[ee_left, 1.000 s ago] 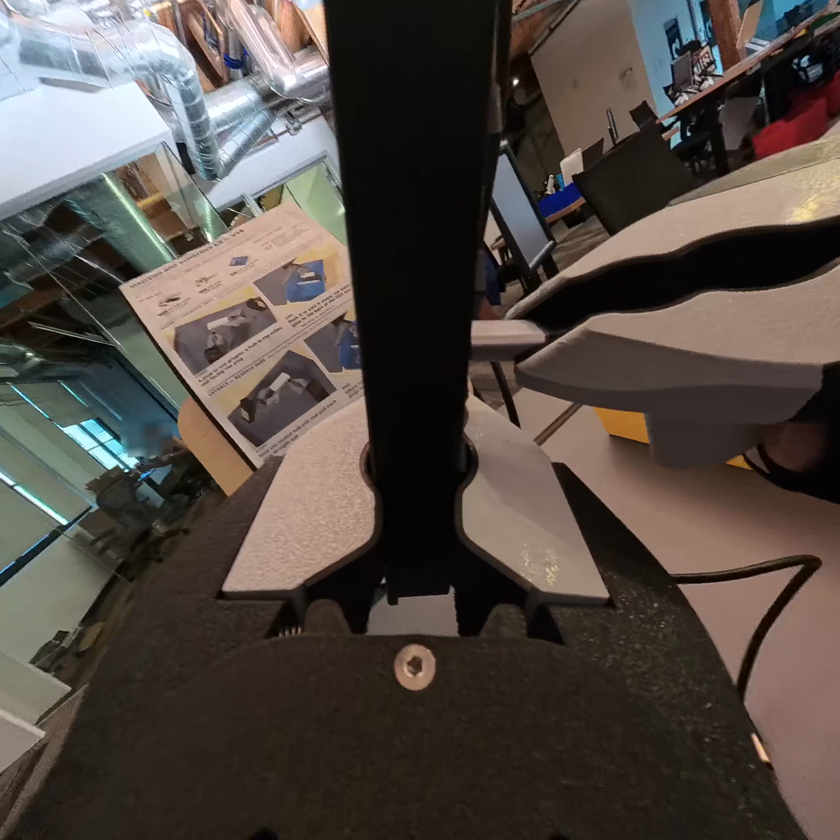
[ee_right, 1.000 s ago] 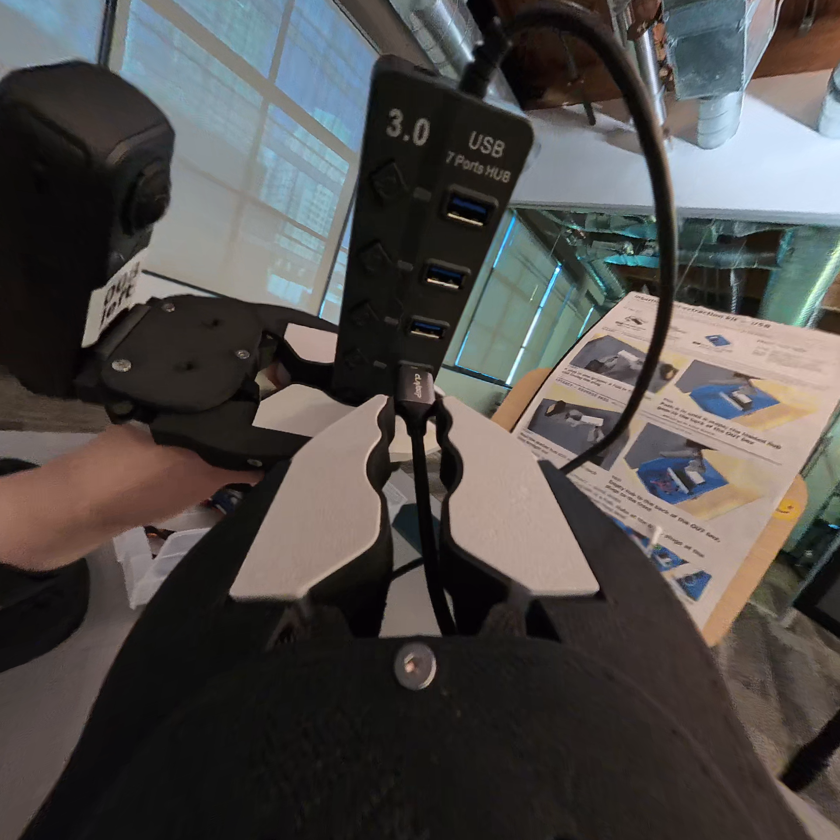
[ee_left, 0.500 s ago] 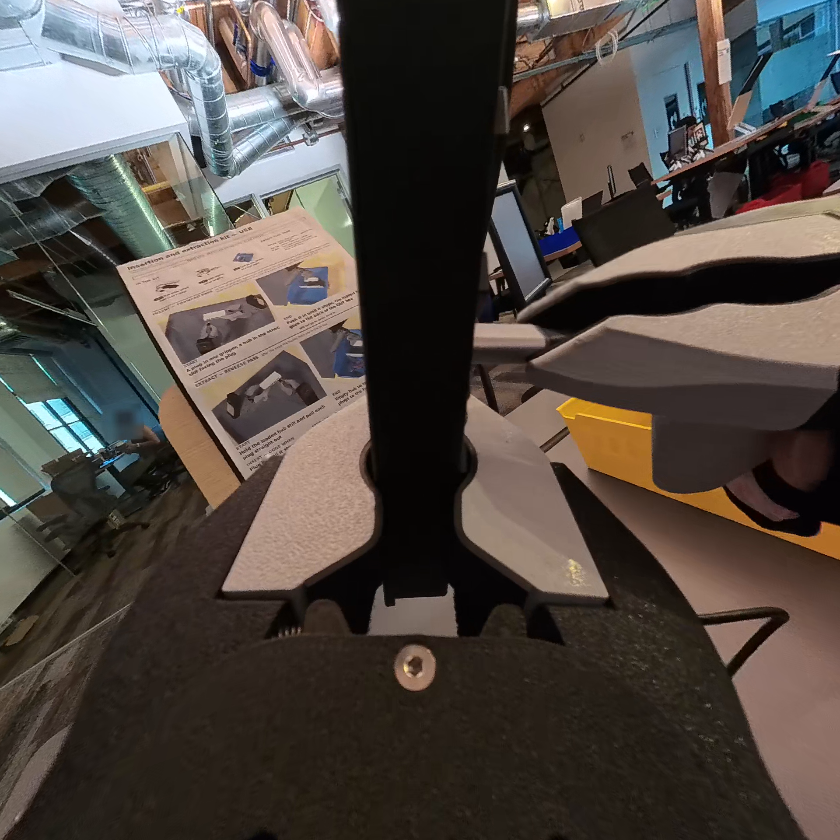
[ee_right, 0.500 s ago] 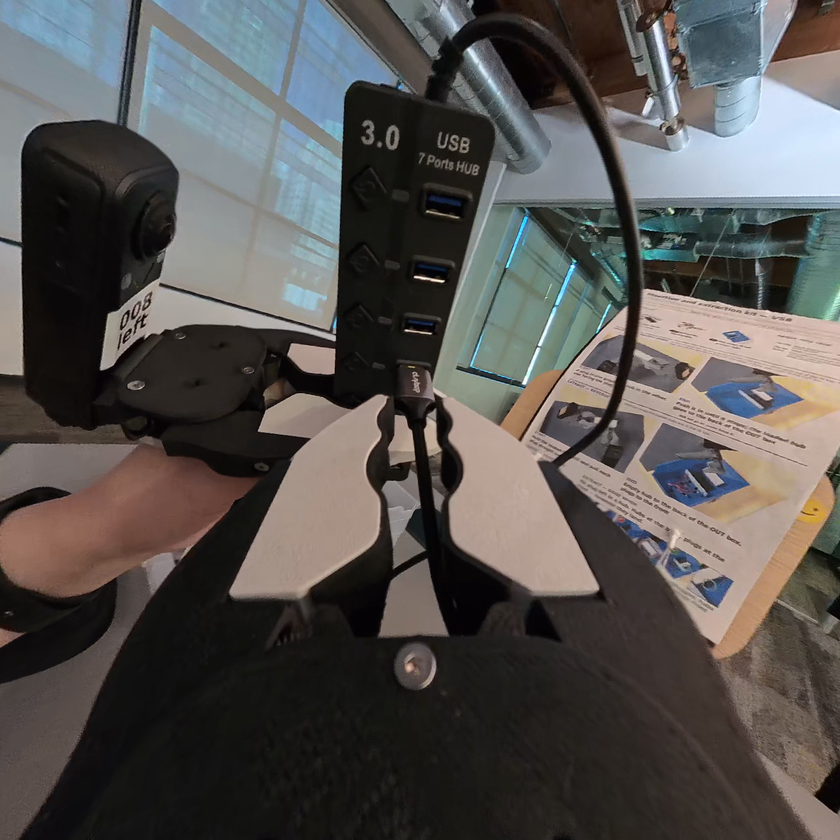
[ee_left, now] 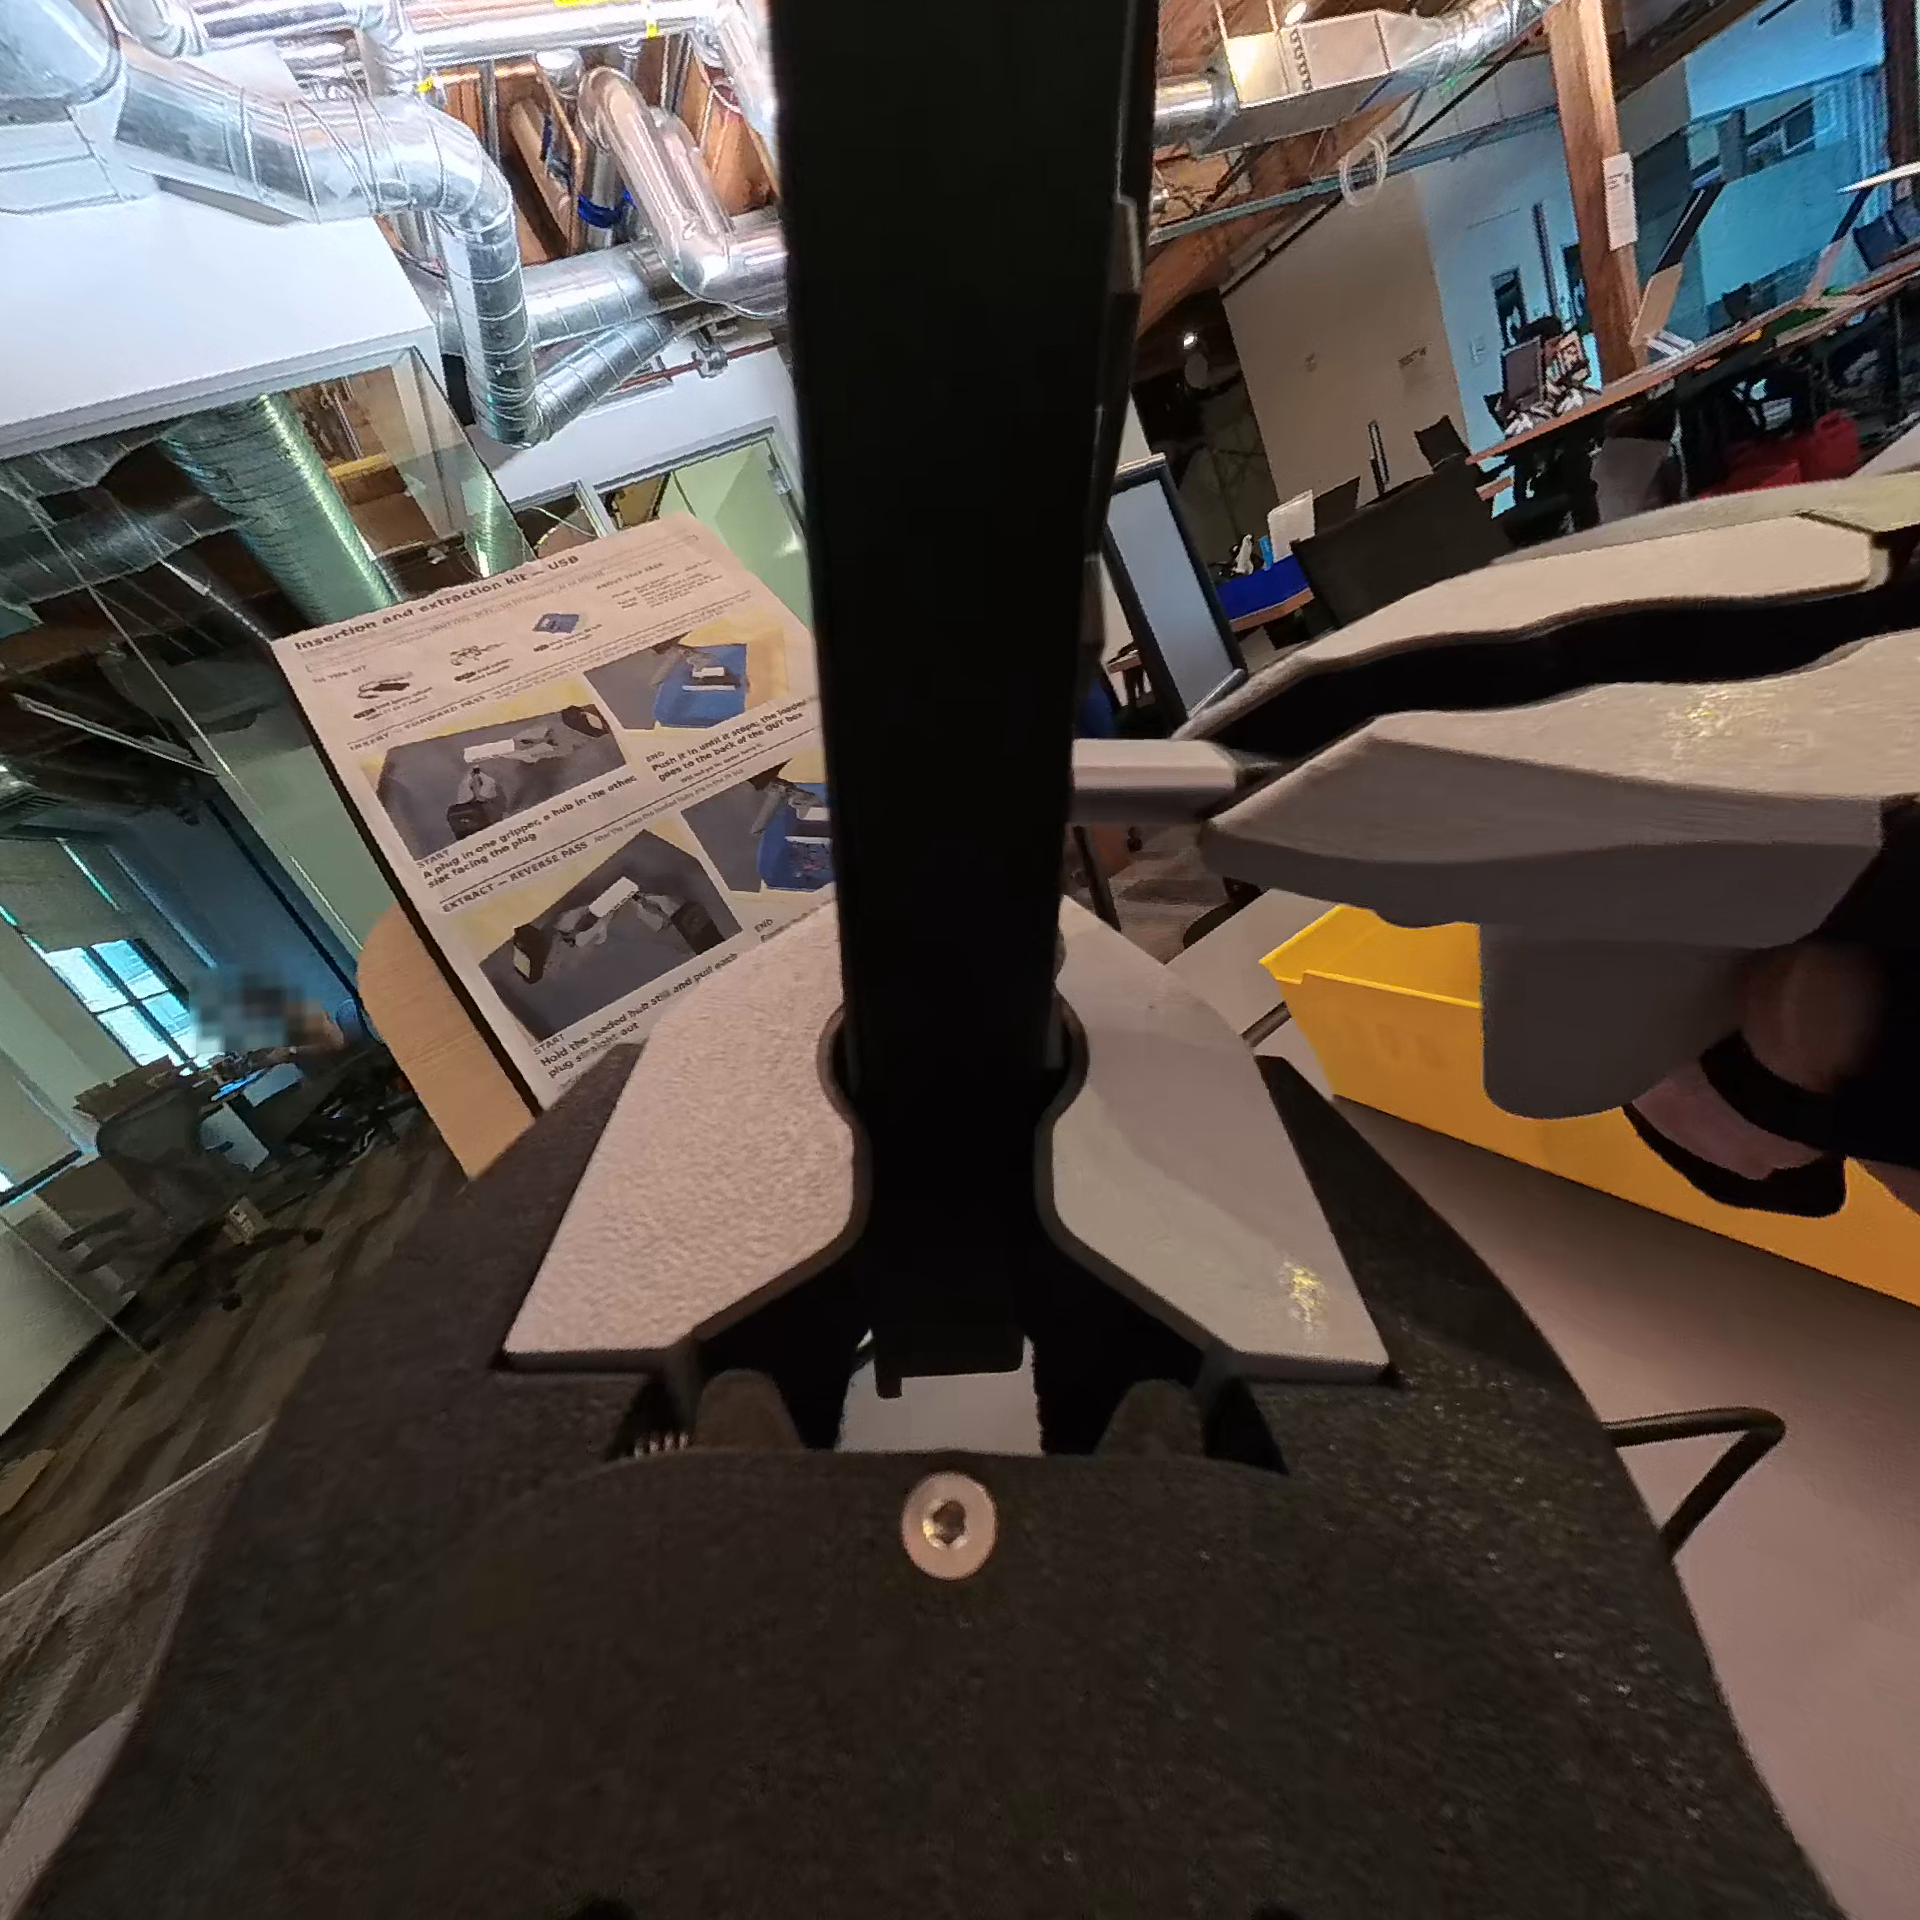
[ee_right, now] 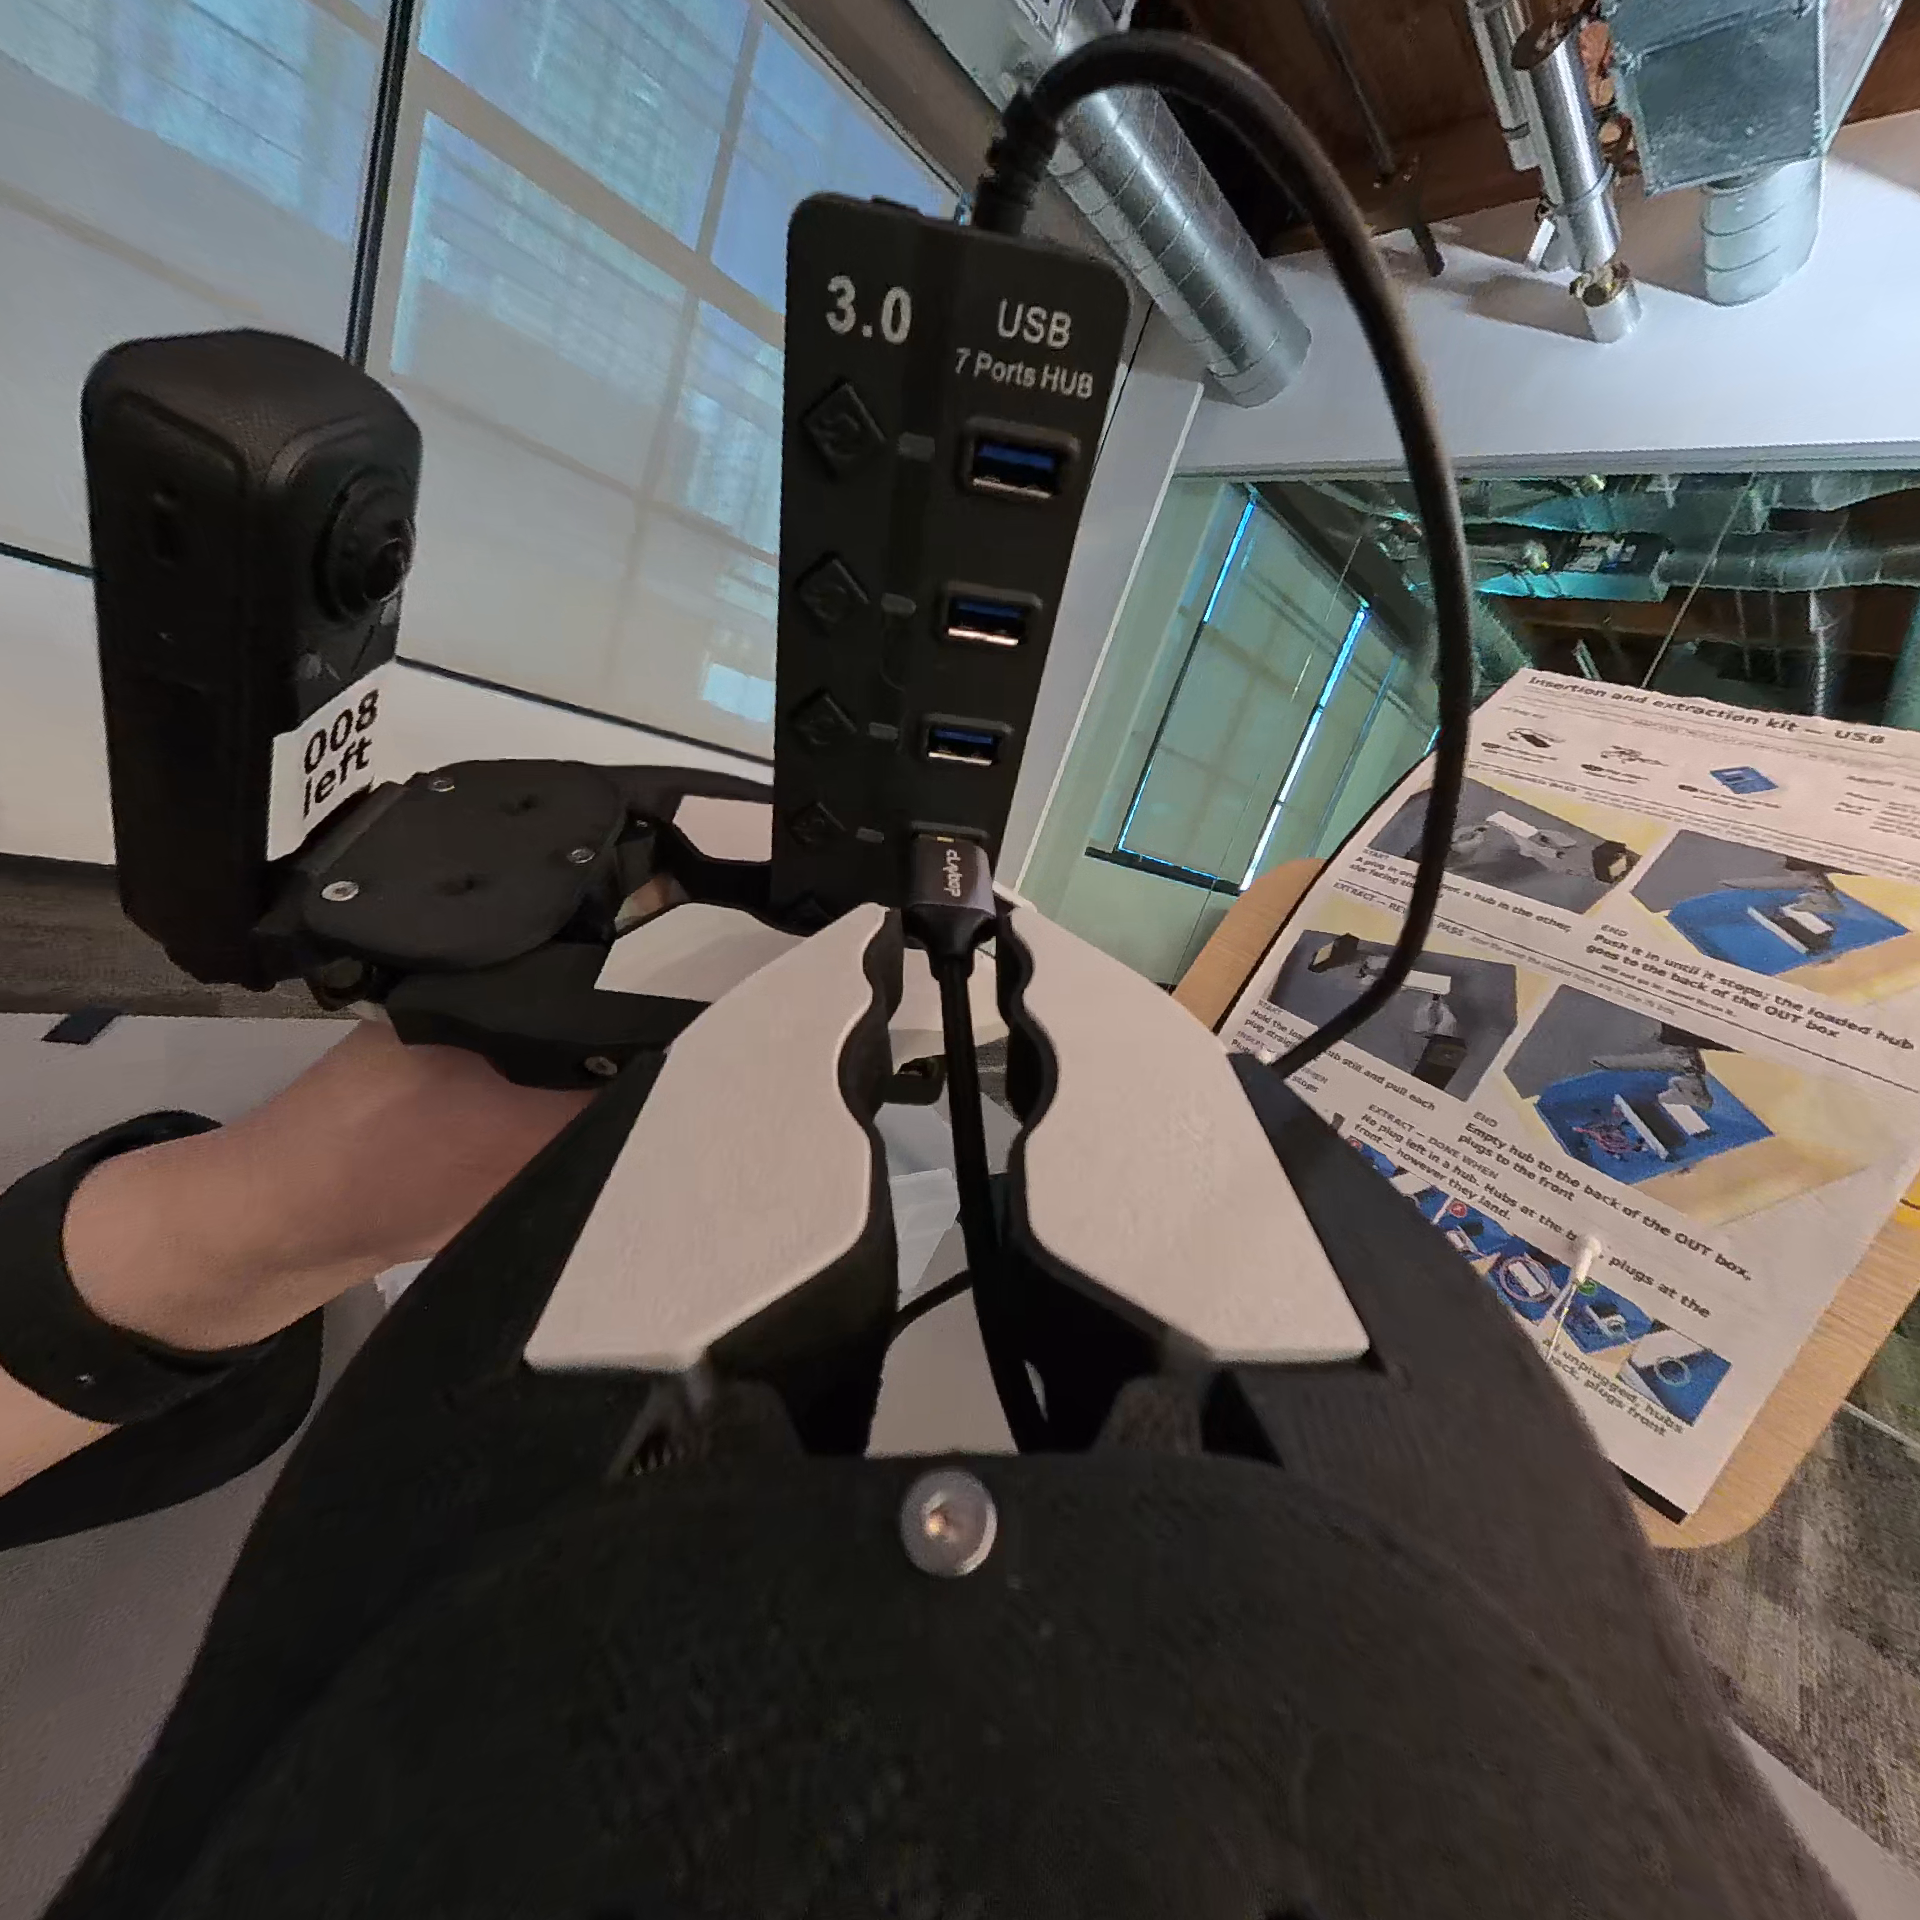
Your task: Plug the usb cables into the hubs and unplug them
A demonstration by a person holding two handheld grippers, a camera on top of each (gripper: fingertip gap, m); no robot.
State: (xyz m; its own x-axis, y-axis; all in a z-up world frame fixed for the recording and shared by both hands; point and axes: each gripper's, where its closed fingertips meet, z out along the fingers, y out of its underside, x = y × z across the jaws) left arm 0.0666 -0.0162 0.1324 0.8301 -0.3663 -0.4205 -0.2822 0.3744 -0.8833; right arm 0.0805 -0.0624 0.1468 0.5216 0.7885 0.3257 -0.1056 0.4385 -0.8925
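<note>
My left gripper [ee_left: 951,1039] is shut on the lower end of a black USB hub [ee_left: 956,520] and holds it upright in the air. In the right wrist view the hub's face [ee_right: 862,582] shows three empty blue ports. A dark USB plug [ee_right: 948,883] sits in the port below them. My right gripper [ee_right: 948,935] is shut on the rear of that plug, and its black cable [ee_right: 966,1122] runs back between the fingers. In the left wrist view the right gripper [ee_left: 1226,774] reaches in from the right with the plug [ee_left: 1143,779] against the hub's side.
The hub's own thick cable [ee_right: 1434,520] loops from its top down to the right. A printed instruction sheet [ee_right: 1662,987] leans on a wooden board behind. A yellow bin [ee_left: 1382,1049] and a loose black cable [ee_left: 1714,1455] lie on the grey table [ee_left: 1766,1662]. A person's hand [ee_right: 260,1195] holds the left gripper. Spacing between my two grippers at the tips: around 5 centimetres.
Both grippers have swung together with the hub and plug, so the background has shifted and the yellow bin has come into the left wrist view. The plug stays in the same port.
</note>
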